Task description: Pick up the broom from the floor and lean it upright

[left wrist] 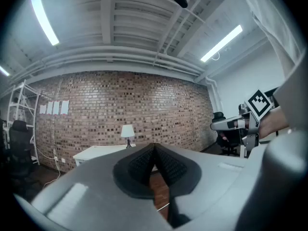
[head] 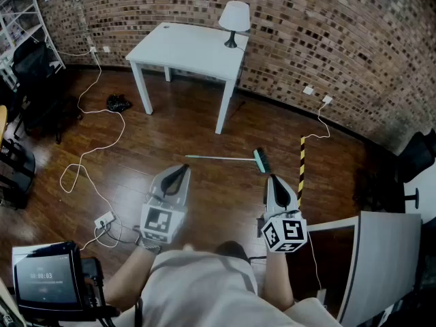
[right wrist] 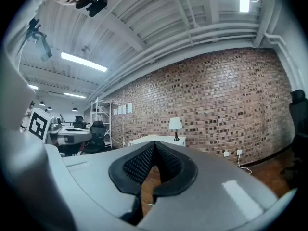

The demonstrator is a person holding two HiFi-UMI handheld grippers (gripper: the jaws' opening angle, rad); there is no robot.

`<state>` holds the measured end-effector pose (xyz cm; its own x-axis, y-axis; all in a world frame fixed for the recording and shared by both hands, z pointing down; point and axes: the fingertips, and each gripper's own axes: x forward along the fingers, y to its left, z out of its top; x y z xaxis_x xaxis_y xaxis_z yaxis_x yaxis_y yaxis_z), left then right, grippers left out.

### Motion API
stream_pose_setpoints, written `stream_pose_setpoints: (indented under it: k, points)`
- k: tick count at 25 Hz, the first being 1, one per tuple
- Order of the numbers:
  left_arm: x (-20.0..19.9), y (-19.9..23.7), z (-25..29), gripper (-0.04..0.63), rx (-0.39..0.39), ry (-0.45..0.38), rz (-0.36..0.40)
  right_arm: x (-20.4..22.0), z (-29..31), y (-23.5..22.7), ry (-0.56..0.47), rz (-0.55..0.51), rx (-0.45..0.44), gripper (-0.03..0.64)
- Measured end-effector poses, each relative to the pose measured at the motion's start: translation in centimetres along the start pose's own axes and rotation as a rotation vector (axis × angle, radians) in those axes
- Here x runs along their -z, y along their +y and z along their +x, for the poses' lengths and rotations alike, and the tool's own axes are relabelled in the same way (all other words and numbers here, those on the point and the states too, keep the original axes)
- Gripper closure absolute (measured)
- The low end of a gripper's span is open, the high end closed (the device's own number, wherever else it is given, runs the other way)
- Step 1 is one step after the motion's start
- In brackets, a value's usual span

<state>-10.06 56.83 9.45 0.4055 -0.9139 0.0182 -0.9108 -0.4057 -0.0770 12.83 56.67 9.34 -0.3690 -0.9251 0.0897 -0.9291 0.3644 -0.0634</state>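
The broom (head: 228, 159) lies flat on the wooden floor, its thin pale handle running left and its green head (head: 261, 160) at the right. My left gripper (head: 182, 170) hovers level, shut and empty, near the handle's left end as the head view shows it. My right gripper (head: 272, 180) is also level, shut and empty, just this side of the green head. In the left gripper view the jaws (left wrist: 155, 148) meet with nothing between them. The right gripper view shows its jaws (right wrist: 154, 146) closed the same way. The broom is hidden behind both grippers' bodies in those views.
A white table (head: 187, 50) with a lamp (head: 234, 20) stands against the brick wall (head: 327, 33). White cables (head: 95, 148) trail over the floor at left to a socket strip (head: 104, 219). A black-yellow striped strip (head: 301, 165) lies right of the broom. A white panel (head: 381, 264) stands at the near right.
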Motion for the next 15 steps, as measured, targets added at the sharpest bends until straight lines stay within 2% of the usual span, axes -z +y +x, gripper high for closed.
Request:
stream_pose_setpoints:
  k: [6,15]
  points:
    - [0.8,2.4,1.3,0.595,0.001,0.011,-0.007,-0.4,2.4,1.3,-0.005,-0.055,-0.04,0.603]
    - [3.4,2.2,10.6,0.595,-0.001,0.042,-0.006,1.4,9.4,-5.0,0.014,-0.041,-0.073,0.603]
